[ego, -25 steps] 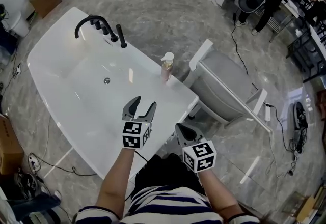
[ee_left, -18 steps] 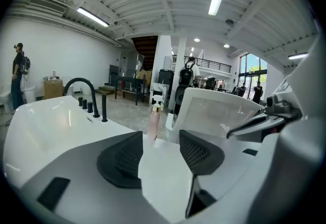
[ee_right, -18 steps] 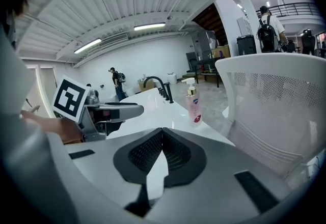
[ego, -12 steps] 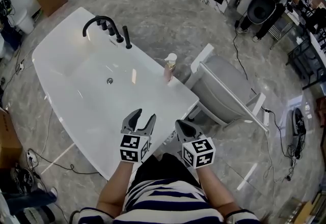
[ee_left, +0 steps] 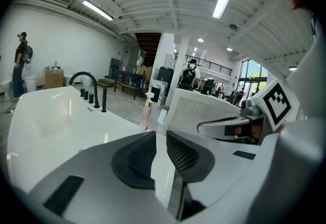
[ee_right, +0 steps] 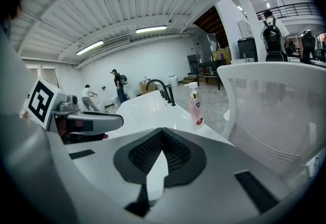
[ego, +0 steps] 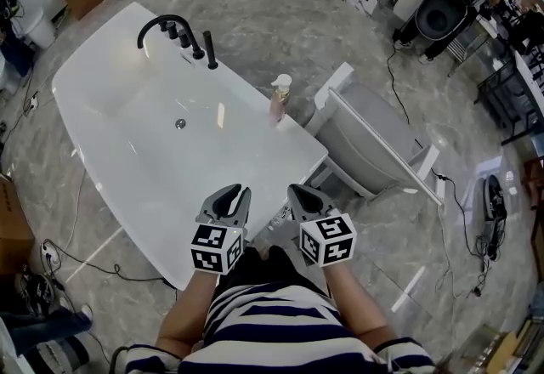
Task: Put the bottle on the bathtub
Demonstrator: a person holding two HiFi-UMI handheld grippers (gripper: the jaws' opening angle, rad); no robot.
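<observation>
Grey marble floor [ego: 272, 19], white bathtub [ego: 127, 143] across it; nearest, both grippers low by the tub's near corner; left gripper [ego: 231, 194] jaws a narrow gap apart, nothing between; right gripper [ego: 299, 195] jaws together, empty; further on, pink pump bottle [ego: 279, 100] upright on the tub's right rim, just beside white chair [ego: 374, 151]; black faucet [ego: 168, 27] at far end.

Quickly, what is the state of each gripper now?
Left gripper: slightly open, holding nothing.
Right gripper: closed, holding nothing.
</observation>
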